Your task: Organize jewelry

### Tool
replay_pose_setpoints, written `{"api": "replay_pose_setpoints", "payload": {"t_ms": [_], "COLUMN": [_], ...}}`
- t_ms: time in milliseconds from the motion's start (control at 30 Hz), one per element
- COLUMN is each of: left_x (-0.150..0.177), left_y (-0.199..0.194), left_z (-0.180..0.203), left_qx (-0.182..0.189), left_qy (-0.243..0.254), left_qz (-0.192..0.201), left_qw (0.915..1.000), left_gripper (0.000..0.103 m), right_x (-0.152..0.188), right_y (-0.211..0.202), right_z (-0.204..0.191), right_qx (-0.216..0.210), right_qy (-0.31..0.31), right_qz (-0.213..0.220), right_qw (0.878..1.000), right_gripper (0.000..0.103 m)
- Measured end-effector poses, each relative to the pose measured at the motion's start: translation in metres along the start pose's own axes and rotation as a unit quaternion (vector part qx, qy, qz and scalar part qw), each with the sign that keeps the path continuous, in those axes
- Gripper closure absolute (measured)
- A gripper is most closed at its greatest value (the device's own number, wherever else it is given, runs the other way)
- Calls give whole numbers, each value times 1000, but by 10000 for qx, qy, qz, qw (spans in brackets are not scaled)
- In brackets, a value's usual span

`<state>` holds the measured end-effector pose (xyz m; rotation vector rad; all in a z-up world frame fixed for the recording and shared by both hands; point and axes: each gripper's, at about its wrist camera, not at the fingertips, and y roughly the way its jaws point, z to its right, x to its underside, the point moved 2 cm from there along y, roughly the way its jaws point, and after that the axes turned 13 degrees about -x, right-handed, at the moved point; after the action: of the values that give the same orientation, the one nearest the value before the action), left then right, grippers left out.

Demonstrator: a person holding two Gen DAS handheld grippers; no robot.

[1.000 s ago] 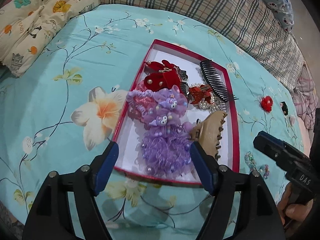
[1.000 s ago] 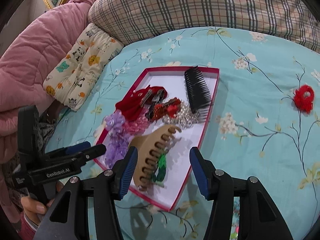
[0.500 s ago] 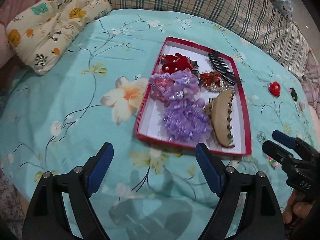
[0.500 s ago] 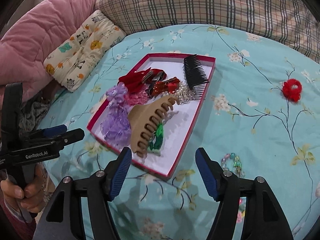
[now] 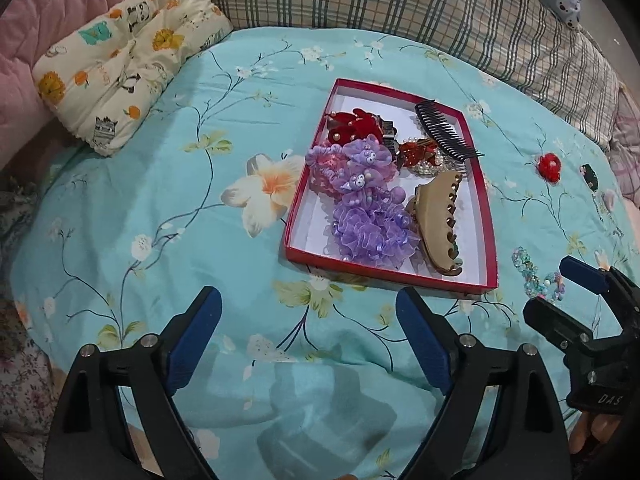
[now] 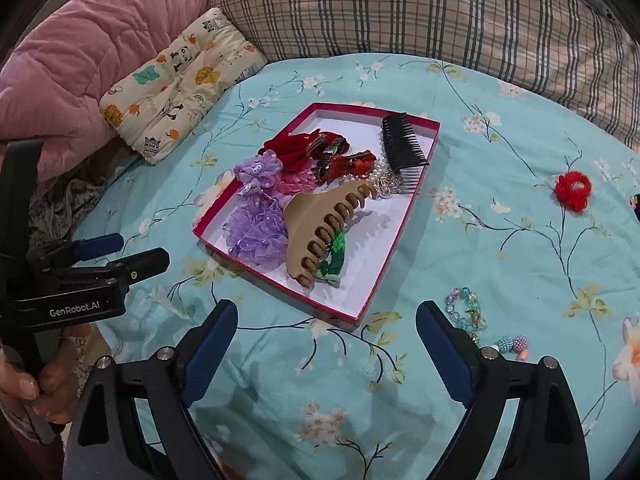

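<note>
Jewelry tray [image 6: 400, 236] sat full at twelve o'clock; a beaded bracelet [image 6: 466, 306] lay loose at two. Right gripper [image 6: 326, 350] and left gripper [image 5: 308, 340] gaped empty. Best approach: descend squarely, pinching beads, not bedspread [image 6: 500, 248].

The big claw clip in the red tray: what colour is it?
Tan or beige, plain with no pattern. The claw clip shows best in the right wrist view, lying in the tray.

"GenRobot.AI" is read on the left gripper [image 6: 120, 250] at nine o'clock; "DAS" is printed on the right gripper [image 5: 560, 288] at four o'clock.
</note>
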<state>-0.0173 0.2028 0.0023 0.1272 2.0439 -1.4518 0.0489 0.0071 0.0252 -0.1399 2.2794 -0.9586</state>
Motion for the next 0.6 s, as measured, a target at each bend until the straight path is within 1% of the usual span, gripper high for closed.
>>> {"api": "replay_pose_setpoints", "payload": {"t_ms": [200, 600], "left_x": [-6, -17], "left_y": [2, 13], "left_z": [3, 9], "left_qx": [-72, -139], "left_qy": [55, 153], "left_qz": [17, 29], "left_qw": [10000, 9998], "left_gripper": [12, 12], "right_x": [-4, -11], "right_y": [5, 18], "right_z": [-2, 14], "right_qx": [40, 122], "right_qy": [-5, 161], "right_qz": [-115, -203], "right_qw": [9999, 9996], "right_gripper": [7, 7]}}
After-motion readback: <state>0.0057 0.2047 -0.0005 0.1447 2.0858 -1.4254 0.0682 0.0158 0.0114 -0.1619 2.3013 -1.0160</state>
